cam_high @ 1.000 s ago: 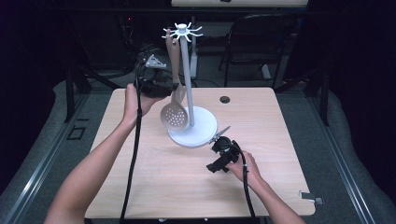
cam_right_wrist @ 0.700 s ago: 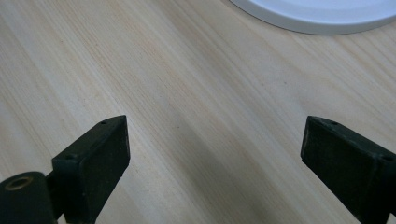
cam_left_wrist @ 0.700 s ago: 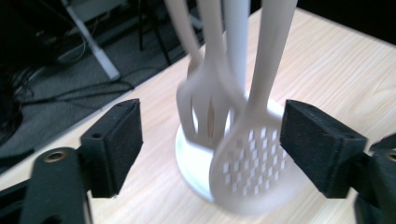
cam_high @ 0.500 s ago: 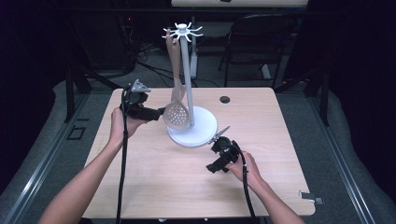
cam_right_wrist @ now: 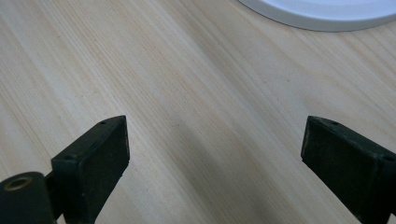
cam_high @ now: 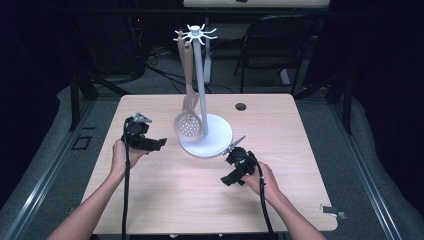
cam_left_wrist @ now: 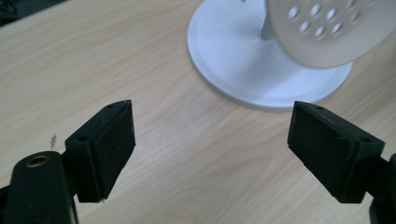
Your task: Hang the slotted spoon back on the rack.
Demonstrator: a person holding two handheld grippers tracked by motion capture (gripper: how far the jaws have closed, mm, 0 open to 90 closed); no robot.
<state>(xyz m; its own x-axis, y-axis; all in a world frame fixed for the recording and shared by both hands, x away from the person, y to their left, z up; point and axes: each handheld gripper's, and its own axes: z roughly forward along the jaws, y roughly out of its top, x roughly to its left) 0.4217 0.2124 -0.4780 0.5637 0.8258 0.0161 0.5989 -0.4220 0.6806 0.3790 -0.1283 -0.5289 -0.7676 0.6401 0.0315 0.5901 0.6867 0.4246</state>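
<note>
Left gripper (cam_high: 161, 144): jaws spread wide, just been opening, nothing between them, hovering just left of the stand's base (cam_high: 217, 142).
Right gripper (cam_high: 229, 181): jaws apart and empty, low over the table (cam_high: 165, 200), just in front of the base.
Slotted spoon (cam_high: 188, 125): hanging from the stand's top hooks, bowl above the base's left rim, near the left gripper, not touching it.
Open room: bare tabletop in front of the base, out to the near edge.
</note>
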